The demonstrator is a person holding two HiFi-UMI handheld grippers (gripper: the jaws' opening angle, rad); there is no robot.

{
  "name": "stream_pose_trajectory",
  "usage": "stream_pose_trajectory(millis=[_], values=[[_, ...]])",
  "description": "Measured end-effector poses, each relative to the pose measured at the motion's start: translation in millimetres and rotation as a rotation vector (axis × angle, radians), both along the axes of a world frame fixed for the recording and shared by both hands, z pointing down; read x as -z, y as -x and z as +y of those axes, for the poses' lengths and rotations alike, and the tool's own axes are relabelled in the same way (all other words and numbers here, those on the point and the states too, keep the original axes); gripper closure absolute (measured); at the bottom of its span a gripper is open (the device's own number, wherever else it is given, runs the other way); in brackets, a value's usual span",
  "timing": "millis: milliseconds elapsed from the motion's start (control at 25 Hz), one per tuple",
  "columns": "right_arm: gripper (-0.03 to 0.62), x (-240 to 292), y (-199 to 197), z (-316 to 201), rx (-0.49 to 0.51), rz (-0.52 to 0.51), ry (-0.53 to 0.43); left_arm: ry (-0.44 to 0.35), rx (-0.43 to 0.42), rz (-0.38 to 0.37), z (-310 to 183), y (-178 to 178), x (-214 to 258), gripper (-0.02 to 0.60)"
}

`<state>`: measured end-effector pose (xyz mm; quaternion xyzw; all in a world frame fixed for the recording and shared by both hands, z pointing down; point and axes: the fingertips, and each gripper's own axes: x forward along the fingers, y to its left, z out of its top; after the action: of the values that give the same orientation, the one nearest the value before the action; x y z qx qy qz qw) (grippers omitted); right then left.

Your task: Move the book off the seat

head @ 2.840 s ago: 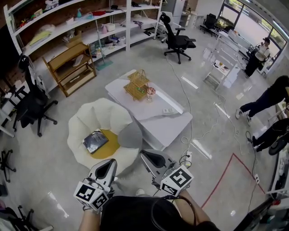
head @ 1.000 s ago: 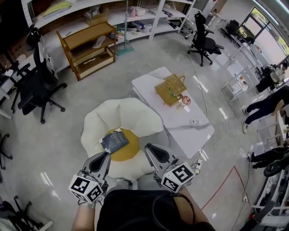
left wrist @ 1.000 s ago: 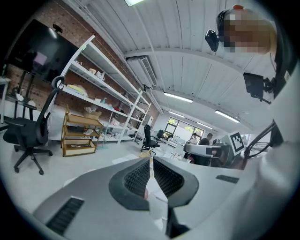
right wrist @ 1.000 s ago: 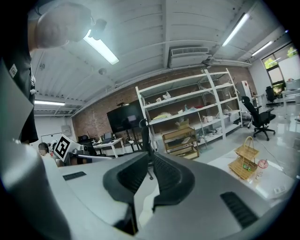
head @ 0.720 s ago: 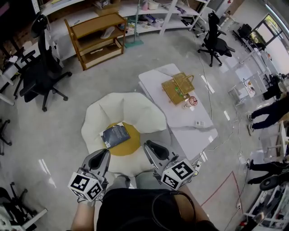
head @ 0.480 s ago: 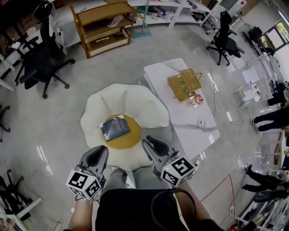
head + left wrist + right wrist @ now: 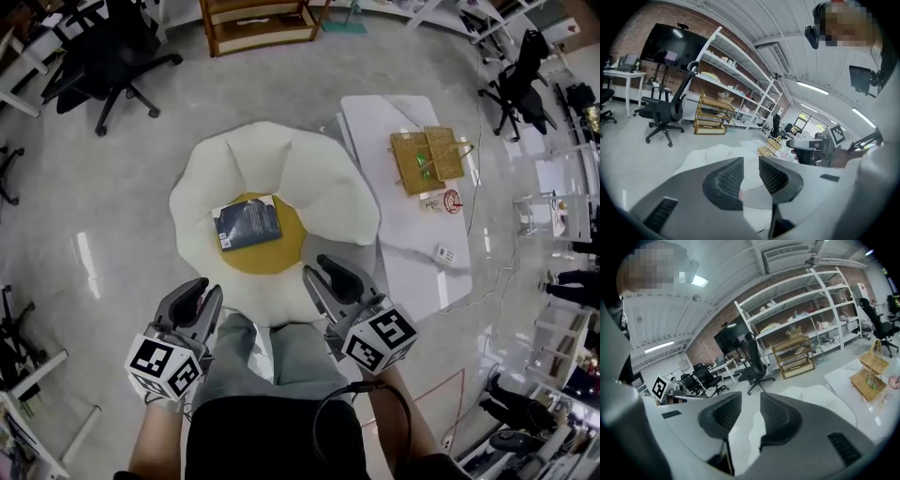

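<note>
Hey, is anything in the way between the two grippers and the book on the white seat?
Nothing visible. The book lies uncovered on the yellow centre of the seat. Only its padded near edge lies between it and the left gripper and right gripper, whose jaws have just been opening, with nothing between them.

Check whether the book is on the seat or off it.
On the seat: the book lies flat and closed on the yellow cushion of the white chair.
</note>
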<state>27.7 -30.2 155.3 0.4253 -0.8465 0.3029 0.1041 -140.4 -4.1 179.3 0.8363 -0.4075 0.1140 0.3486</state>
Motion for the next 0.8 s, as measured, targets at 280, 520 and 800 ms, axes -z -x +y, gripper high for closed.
stream_pose_trajectory(millis=[280, 520, 800], values=[[0.456, -75.0, 10.1, -11.8, 0.035, -0.029, 0.091, 0.084, 0.058, -0.050, 1.6, 14.8, -70.0, 0.446], [0.434, -148.0, 15.3, -22.0, 0.058, -0.008, 0.151, 0.164, 0.109, -0.060, 1.0, 25.2, -137.7, 0.405], [0.353, -233.3, 19.4, -25.4, 0.073, -0.014, 0.252, 0.219, 0.136, -0.055, -7.2, 32.3, -212.6, 0.342]])
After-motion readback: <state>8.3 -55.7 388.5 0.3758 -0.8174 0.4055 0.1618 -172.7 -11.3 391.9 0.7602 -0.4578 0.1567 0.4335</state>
